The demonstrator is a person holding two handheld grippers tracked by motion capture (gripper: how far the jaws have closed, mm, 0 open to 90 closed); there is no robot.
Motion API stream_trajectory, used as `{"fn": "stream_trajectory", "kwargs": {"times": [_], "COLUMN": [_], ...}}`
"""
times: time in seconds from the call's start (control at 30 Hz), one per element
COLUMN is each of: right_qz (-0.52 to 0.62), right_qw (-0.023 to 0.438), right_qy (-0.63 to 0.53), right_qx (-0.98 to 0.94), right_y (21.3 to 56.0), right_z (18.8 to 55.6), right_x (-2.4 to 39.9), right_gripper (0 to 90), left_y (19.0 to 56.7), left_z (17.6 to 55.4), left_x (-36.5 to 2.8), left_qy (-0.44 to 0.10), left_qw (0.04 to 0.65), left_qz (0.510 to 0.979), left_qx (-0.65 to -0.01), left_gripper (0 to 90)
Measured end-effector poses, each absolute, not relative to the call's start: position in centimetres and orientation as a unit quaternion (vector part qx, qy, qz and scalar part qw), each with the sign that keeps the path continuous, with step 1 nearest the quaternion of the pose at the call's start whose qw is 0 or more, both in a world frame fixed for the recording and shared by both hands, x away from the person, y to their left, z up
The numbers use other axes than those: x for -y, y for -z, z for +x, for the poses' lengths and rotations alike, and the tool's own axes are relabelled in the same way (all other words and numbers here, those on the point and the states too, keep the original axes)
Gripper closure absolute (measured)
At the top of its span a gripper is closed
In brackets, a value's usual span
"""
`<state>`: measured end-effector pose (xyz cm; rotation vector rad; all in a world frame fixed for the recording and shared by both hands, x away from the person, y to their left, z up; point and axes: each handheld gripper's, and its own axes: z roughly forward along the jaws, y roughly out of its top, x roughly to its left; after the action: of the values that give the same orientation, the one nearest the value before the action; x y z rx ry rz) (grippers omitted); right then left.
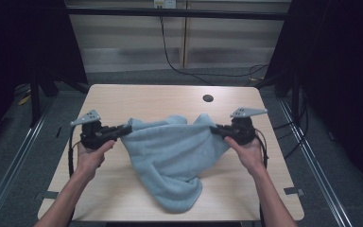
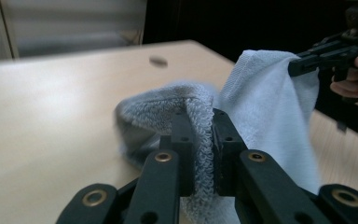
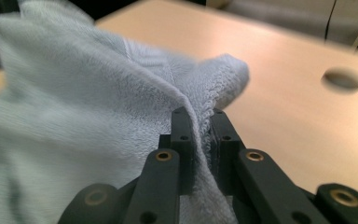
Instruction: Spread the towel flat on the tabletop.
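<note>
Lab: dark-curtained rig (image 1: 345, 71), cabled floor (image 1: 194, 75)

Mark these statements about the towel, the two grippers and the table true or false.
1. The left gripper has its fingers clamped on the light blue towel. True.
2. The right gripper hangs open above the towel. False: it is shut on a towel corner.
3. The towel lies flat and folded. False: it hangs between the grippers, its lower part bunched on the table.
4. The table has a round hole near its far edge. True.
</note>
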<state>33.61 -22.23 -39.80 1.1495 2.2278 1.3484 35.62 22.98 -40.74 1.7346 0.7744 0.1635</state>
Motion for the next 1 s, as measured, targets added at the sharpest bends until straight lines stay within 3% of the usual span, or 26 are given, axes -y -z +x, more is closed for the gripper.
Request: {"fn": "stream_trajectory", "kwargs": {"times": [0.1, 0.3, 0.43, 0.53, 0.63, 0.67, 0.77, 1.0], "right_qz": [0.395, 0.377, 0.372, 0.373, 0.380, 0.388, 0.397, 0.411], "right_qw": [0.159, 0.228, 0.245, 0.242, 0.221, 0.197, 0.178, 0.132], "right_qy": [-0.485, -0.511, -0.533, -0.524, -0.489, -0.473, -0.454, -0.426], "right_qx": [-0.764, -0.738, -0.719, -0.726, -0.753, -0.766, -0.778, -0.795], "right_y": [37.7, 30.8, 29.5, 30.9, 35.1, 38.3, 41.2, 46.4], "right_z": [34.3, 36.8, 36.6, 35.9, 34.4, 33.2, 31.8, 25.8], "right_x": [22.4, 21.1, 20.8, 20.7, 20.8, 21.1, 21.3, 22.7], "right_gripper": [82.9, 83.0, 83.1, 83.1, 83.1, 83.1, 83.1, 79.3], "left_y": [37.7, 32.7, 31.5, 34.0, 38.5, 39.6, 43.2, 46.1], "left_z": [36.2, 36.9, 35.8, 34.3, 33.0, 32.6, 30.7, 26.6], "left_x": [-23.3, -23.5, -23.4, -23.2, -23.1, -23.0, -22.5, -21.5], "left_qy": [-0.096, -0.158, -0.190, -0.187, -0.156, -0.144, -0.105, -0.050], "left_qw": [0.595, 0.615, 0.622, 0.601, 0.569, 0.564, 0.540, 0.504], "left_qz": [0.730, 0.704, 0.698, 0.718, 0.747, 0.751, 0.772, 0.810], "left_qx": [-0.322, -0.317, -0.301, -0.299, -0.306, -0.312, -0.317, -0.295], "left_gripper": [82.4, 82.6, 82.6, 82.5, 82.5, 82.5, 82.5, 80.7]}}
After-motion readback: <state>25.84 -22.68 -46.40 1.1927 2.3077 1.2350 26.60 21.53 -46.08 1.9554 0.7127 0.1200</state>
